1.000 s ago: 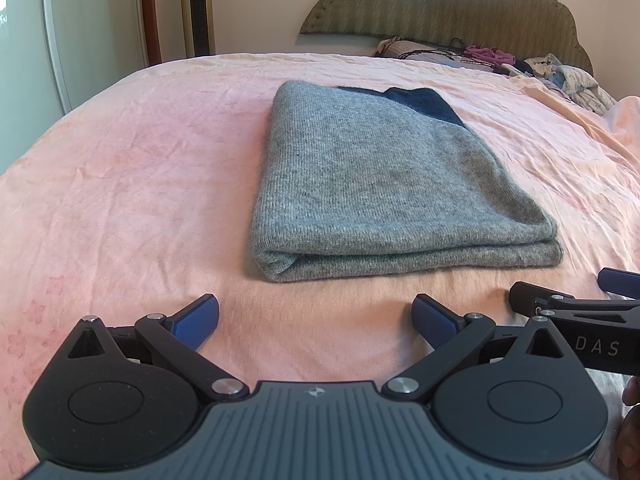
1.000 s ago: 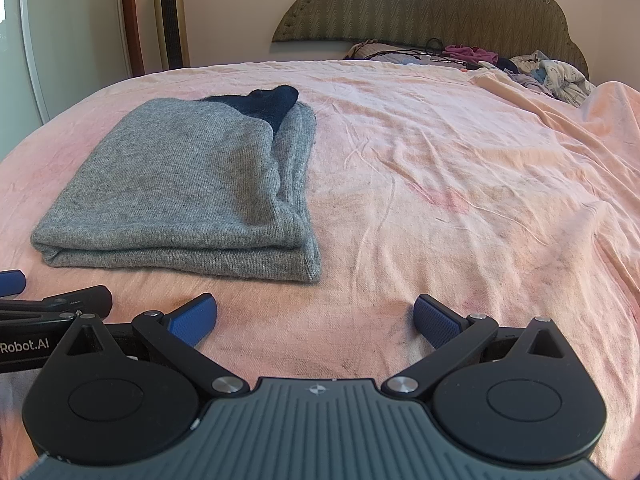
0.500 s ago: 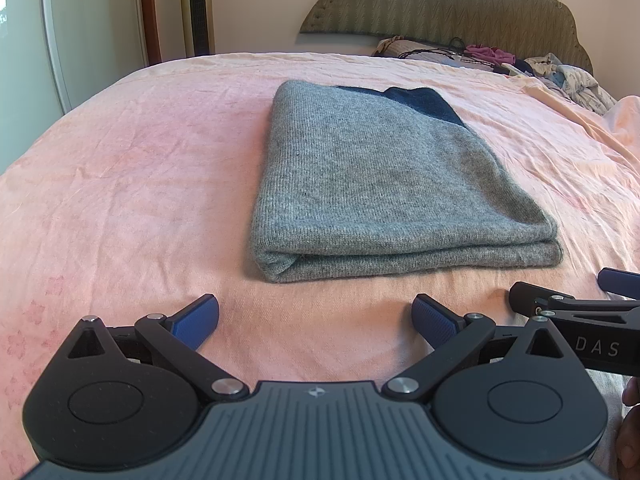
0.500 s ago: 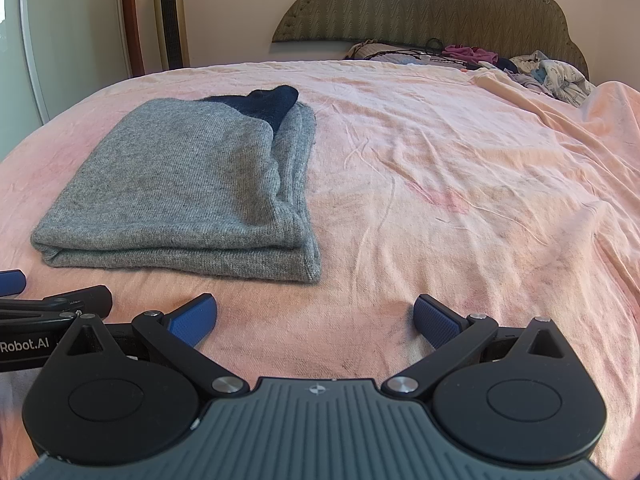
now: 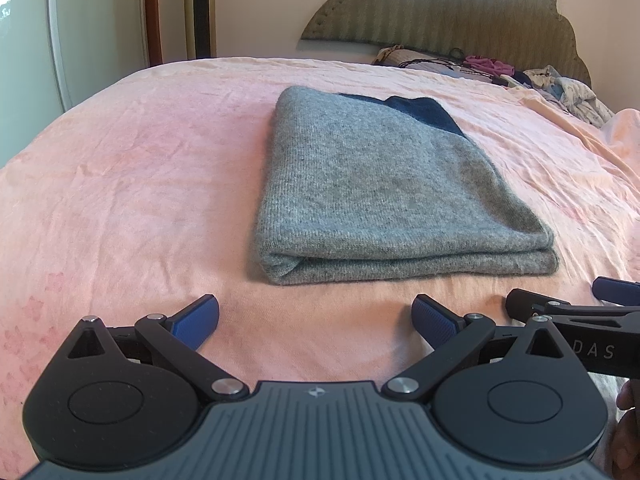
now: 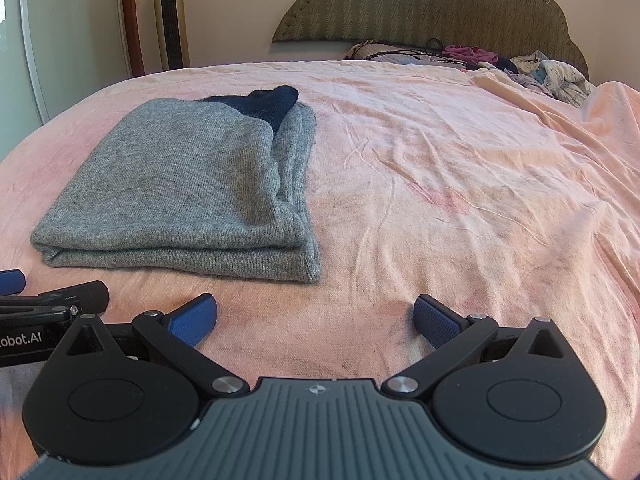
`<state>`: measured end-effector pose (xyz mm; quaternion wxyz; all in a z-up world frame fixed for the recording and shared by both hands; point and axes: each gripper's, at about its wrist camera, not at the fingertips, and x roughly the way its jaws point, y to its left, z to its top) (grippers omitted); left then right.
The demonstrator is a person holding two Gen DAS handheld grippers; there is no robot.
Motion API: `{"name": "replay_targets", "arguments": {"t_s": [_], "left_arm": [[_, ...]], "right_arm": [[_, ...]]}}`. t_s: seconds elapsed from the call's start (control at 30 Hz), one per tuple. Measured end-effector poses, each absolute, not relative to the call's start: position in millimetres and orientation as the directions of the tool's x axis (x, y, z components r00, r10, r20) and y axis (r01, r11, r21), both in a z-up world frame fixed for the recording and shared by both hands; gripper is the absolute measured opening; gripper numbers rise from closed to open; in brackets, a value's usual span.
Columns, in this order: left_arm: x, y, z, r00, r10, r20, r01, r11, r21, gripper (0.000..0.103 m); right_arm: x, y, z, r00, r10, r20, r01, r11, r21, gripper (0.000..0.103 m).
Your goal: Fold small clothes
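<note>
Grey knit garment: folded into a flat rectangle of stacked layers, lying on the pink bedsheet. A dark blue section shows at its far end. The near edge is a rounded fold; the layer edges are visible along the right side in the right wrist view.

Position: in the left wrist view the garment lies straight ahead and slightly right of centre. In the right wrist view it lies ahead and to the left, with bare, wrinkled sheet to its right.

Left gripper: jaws spread wide, nothing between the blue pads. It sits near the garment's near edge, not touching it.

Right gripper: jaws spread wide, nothing held. It is positioned beside the left gripper, near the garment's near right corner and apart from it. Part of it appears at the right edge of the left wrist view.

Background: an upholstered headboard stands at the far end of the bed. A pile of mixed clothes lies at the far right, below the headboard.
</note>
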<state>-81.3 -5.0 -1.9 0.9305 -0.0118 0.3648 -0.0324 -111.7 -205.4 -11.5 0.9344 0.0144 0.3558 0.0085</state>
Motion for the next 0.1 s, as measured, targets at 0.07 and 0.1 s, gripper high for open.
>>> {"name": "replay_targets", "arguments": {"t_s": [0.07,0.1], "left_arm": [[-80.0,-2.7,-0.1,0.722,-0.08,-0.687,0.066,0.997,-0.047,0.103],[-80.6,-0.1,2.6,0.715,-0.094,-0.693,0.078,0.995,-0.054,0.103]], "right_arm": [[-111.7,-205.5,-11.4,0.746,0.028,-0.665,-0.007,0.999,0.034,0.103],[-111.7,-205.7,-11.1,0.746,0.031,-0.665,-0.009,0.999,0.036,0.103]]}}
